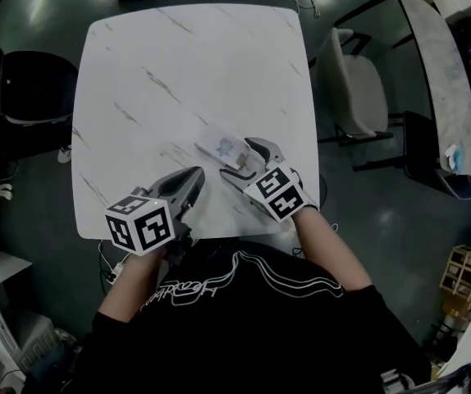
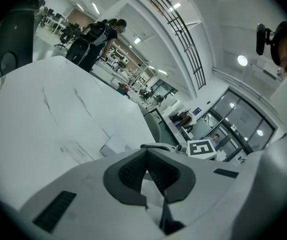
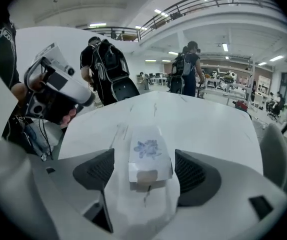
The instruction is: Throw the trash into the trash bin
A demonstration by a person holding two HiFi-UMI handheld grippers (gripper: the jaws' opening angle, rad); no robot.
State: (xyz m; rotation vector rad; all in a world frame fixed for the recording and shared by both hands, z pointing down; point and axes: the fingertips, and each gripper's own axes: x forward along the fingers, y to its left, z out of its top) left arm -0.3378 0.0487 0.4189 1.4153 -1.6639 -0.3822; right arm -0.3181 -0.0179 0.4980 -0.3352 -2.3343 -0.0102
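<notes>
The trash is a small white packet [image 1: 226, 147] with a blue flower print, lying flat on the white marble table [image 1: 186, 64] near its front edge. My right gripper [image 1: 241, 159] is open, its jaws standing on either side of the packet [image 3: 148, 151]; a gap shows at the left pad, and the right pad [image 3: 188, 171] is close beside it. My left gripper [image 1: 195, 174] hovers over the front edge to the left of the packet, jaws shut with their tips meeting [image 2: 146, 153] and nothing between them. From the left gripper view the packet [image 2: 114, 145] lies just ahead. No trash bin shows in any view.
A white chair [image 1: 357, 89] stands off the table's right side and a black chair [image 1: 32, 89] off its left. A second long table [image 1: 441, 56] runs at the far right. People with backpacks [image 3: 106, 64] stand beyond the table's far end.
</notes>
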